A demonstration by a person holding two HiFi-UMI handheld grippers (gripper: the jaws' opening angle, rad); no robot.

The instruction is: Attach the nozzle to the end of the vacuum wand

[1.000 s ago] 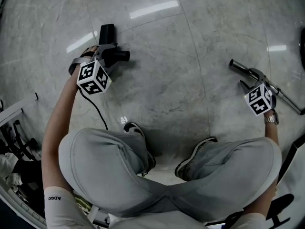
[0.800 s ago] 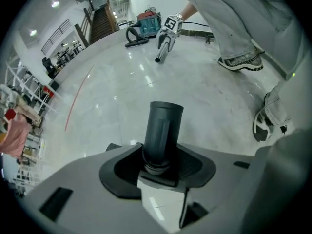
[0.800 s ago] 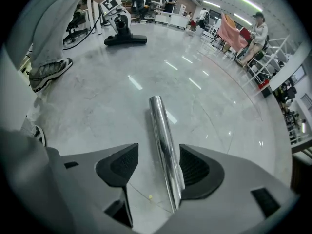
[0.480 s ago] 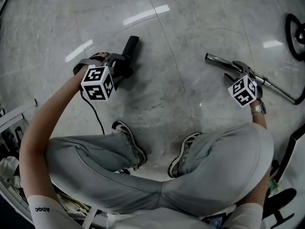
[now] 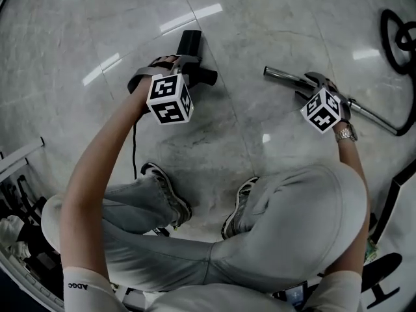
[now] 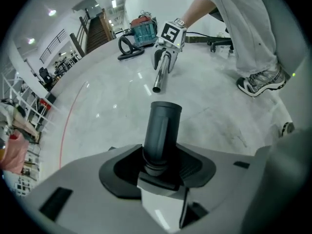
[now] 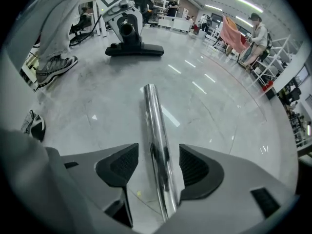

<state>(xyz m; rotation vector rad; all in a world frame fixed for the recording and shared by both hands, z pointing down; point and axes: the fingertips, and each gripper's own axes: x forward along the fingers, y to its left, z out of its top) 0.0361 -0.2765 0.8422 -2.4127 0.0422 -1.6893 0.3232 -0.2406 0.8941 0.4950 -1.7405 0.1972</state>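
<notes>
The black floor nozzle (image 5: 190,44) is held off the marble floor by its round neck (image 6: 162,130). My left gripper (image 6: 158,165) is shut on that neck, whose open end points right at the wand. The chrome vacuum wand (image 5: 286,78) runs between the pads of my right gripper (image 7: 156,167), which is shut on it. In the head view the left gripper (image 5: 185,70) and right gripper (image 5: 312,83) face each other, with a short gap between the neck tip and the wand's open end (image 6: 158,87). The right gripper view shows the nozzle (image 7: 132,45) straight ahead of the wand (image 7: 155,130).
The person's shoes (image 5: 168,190) and legs lie below both grippers. A black hose (image 5: 395,34) coils at the upper right and leads to a teal vacuum canister (image 6: 144,27). A black cable (image 5: 135,149) trails from the left gripper. Racks and people (image 7: 258,33) stand far behind.
Both grippers have moved inward. The nozzle neck and the wand's open end are much closer together than a second ago, and the nozzle has swung round to point at the wand.
</notes>
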